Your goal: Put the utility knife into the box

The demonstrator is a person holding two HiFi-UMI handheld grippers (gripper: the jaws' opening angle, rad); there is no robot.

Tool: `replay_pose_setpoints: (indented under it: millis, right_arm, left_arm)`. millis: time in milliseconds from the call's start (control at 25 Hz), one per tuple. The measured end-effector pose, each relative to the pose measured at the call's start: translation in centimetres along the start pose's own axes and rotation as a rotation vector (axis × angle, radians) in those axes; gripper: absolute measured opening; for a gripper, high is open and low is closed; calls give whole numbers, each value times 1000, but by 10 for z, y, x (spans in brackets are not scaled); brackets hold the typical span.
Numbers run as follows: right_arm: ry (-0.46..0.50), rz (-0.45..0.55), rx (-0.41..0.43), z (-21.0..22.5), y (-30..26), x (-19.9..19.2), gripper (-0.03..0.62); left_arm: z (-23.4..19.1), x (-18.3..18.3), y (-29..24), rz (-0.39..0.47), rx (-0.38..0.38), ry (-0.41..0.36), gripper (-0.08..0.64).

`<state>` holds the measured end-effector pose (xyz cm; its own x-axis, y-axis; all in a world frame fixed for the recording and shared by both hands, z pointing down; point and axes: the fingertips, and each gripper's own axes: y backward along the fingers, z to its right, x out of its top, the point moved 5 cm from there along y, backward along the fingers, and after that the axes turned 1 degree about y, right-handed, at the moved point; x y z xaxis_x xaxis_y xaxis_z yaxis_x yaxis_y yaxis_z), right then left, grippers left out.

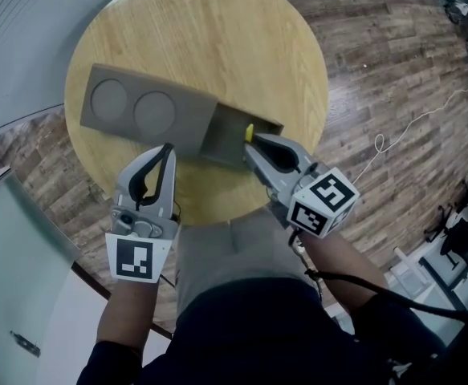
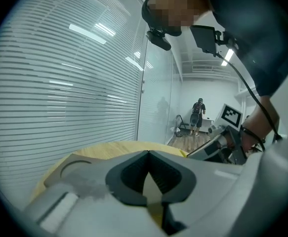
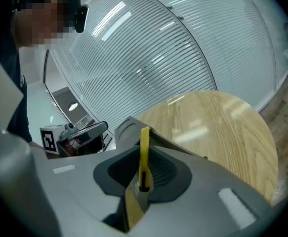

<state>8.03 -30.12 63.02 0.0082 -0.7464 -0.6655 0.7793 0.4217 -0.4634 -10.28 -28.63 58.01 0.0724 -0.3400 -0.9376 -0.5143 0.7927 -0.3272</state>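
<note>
A grey box [image 1: 141, 109] lies on the round wooden table [image 1: 217, 30]; its top has two round recesses, and an open compartment [image 1: 232, 131] sits at its right end. My right gripper [image 1: 248, 144] is shut on a yellow utility knife [image 1: 250, 131], which points up out of the jaws over the near edge of that compartment. In the right gripper view the knife [image 3: 144, 149] stands upright between the pads, with the box [image 3: 128, 126] just behind. My left gripper [image 1: 167, 148] is shut with nothing in it, near the box's front side; its tips [image 2: 148, 153] meet.
Glass walls with blinds [image 1: 25, 30] curve round the table's far and left sides. Wood floor [image 1: 394, 87] with a white cable [image 1: 414, 123] lies to the right. A person [image 2: 198, 113] stands far off down the room. The table's near edge [image 1: 217, 219] is close to my body.
</note>
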Motion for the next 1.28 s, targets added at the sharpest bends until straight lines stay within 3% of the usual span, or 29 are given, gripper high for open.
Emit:
replay_pose_setpoints:
  millis: [240, 360, 600, 760, 1280]
  right_arm:
    - [26, -25, -24, 1, -2, -7, 69]
    - [29, -33, -25, 0, -1, -10, 141]
    - [18, -2, -23, -12, 10, 0, 141]
    - [-72, 67, 7, -32, 24, 22, 141]
    - [135, 201, -29, -93, 99, 99, 141]
  left_arm:
    - [0, -3, 3, 6, 2, 14, 3]
    - [4, -3, 7, 3, -6, 15, 3]
    - [8, 14, 17, 16, -3, -1, 3]
    - [13, 43, 27, 49, -9, -28, 3]
    - [44, 157, 67, 196, -31, -127, 3]
